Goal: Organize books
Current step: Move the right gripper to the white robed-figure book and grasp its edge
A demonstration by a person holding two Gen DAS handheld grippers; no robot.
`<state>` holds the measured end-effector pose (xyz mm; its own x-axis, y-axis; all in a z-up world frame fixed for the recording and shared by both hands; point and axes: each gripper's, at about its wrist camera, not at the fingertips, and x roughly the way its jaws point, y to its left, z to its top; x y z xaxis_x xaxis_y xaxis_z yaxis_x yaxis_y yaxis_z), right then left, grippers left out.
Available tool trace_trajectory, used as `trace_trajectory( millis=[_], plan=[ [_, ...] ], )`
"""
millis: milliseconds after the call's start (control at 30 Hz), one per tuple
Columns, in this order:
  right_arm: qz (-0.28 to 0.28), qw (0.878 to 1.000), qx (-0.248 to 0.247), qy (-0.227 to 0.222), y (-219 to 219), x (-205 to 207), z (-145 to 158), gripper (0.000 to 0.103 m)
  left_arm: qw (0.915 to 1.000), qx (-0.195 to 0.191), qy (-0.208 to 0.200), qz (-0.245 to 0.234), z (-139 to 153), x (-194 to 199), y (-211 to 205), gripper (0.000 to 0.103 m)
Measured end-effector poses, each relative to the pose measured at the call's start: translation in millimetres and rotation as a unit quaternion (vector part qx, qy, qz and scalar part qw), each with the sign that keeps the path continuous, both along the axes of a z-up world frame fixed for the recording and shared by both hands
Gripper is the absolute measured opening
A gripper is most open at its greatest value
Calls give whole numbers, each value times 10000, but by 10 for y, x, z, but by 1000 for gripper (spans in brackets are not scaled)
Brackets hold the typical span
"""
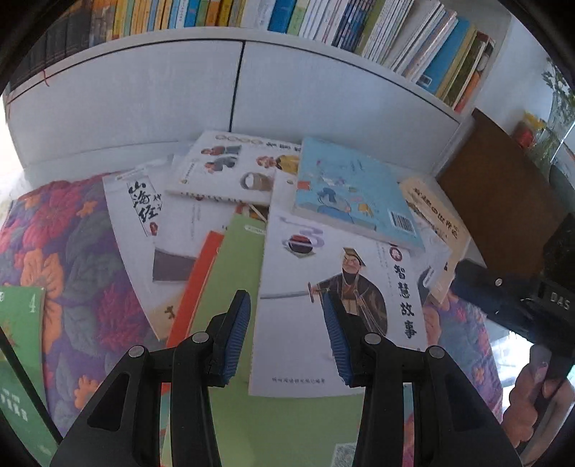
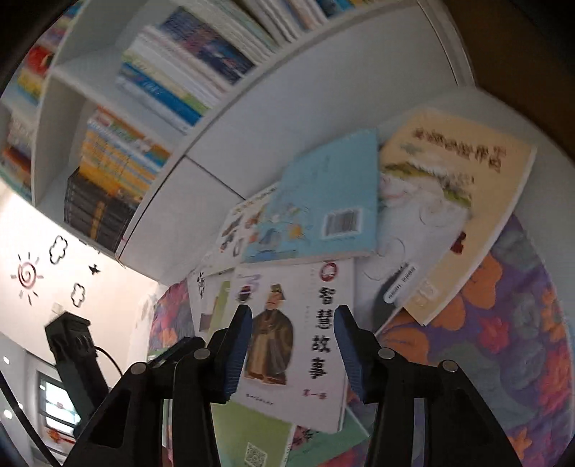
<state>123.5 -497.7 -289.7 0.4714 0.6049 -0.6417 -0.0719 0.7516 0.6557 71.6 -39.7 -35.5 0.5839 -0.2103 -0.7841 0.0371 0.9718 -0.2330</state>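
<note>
White shelving (image 1: 151, 93) fills the upper half of my left wrist view, its top row packed with upright book spines (image 1: 359, 25). Below it a floral cloth (image 1: 72, 251) covers the surface, and on it the loose pile of books spreads across the middle of the frame. Biggest on top is the white book with a robed swordsman (image 1: 323, 287), lying flat at centre. A light blue book (image 1: 352, 194) overlaps its upper edge, a cream one (image 2: 449, 215) sits at the right of the pile, and a green cover (image 1: 237, 287) pokes out underneath at lower left.

My left gripper (image 1: 287, 337) hangs over the swordsman book, jaws partly apart with nothing between the blue pads. My right gripper (image 2: 291, 352) hovers above the same book, jaws also apart and empty.
</note>
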Motion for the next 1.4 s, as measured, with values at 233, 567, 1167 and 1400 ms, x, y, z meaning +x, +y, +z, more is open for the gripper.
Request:
trace_trajectory(
  millis=[233,567,1167,1400],
  plan=[
    [-33,9992,-205,347,-21,102,-243,47,9998,93,193,61,-188,63,37,41],
    [189,9983,-132,536,112,183,-409,47,9986,420,215,-217,-306,71,-135,43],
    [414,9979,-398,315,203,109,-228,52,9971,291,318,-628,-172,-47,-206,44],
    [822,9939,-728,46,342,-49,-30,64,9971,85,243,-709,-46,-205,-160,44]
  ],
)
